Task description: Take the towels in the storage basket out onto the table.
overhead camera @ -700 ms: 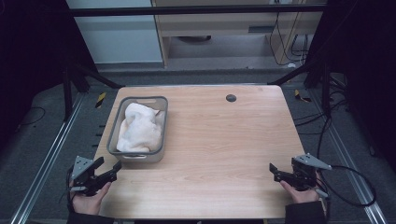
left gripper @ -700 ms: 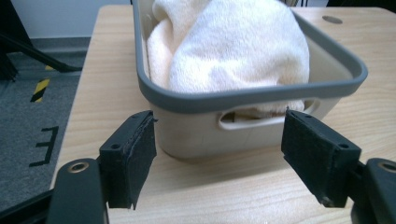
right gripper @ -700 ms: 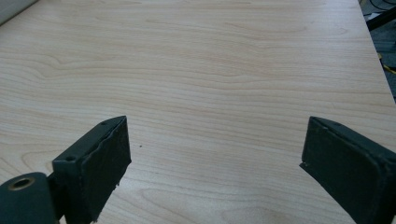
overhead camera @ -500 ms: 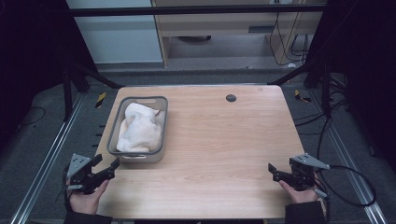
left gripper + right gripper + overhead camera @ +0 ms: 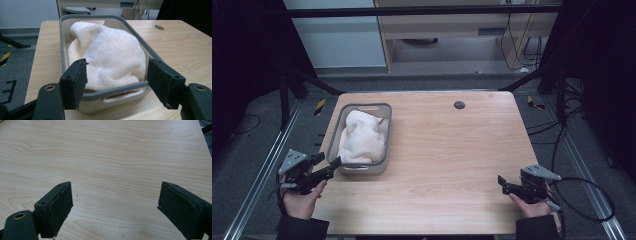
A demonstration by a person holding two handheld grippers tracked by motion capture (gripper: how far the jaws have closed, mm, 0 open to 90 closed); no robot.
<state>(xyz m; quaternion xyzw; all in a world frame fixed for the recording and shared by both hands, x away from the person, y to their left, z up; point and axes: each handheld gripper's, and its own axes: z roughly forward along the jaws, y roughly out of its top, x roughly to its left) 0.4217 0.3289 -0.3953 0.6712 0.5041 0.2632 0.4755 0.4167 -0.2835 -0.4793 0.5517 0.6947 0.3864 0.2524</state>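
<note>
My left tongs [image 5: 116,82] stand apart at the near end of the grey bin [image 5: 117,92], gripping nothing. My right tongs [image 5: 117,210] gape wide over bare desk [image 5: 112,152]. A white towel [image 5: 110,55] fills the bin at the desk's left.

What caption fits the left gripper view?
Open left gripper facing a grey bin holding a white towel.
</note>
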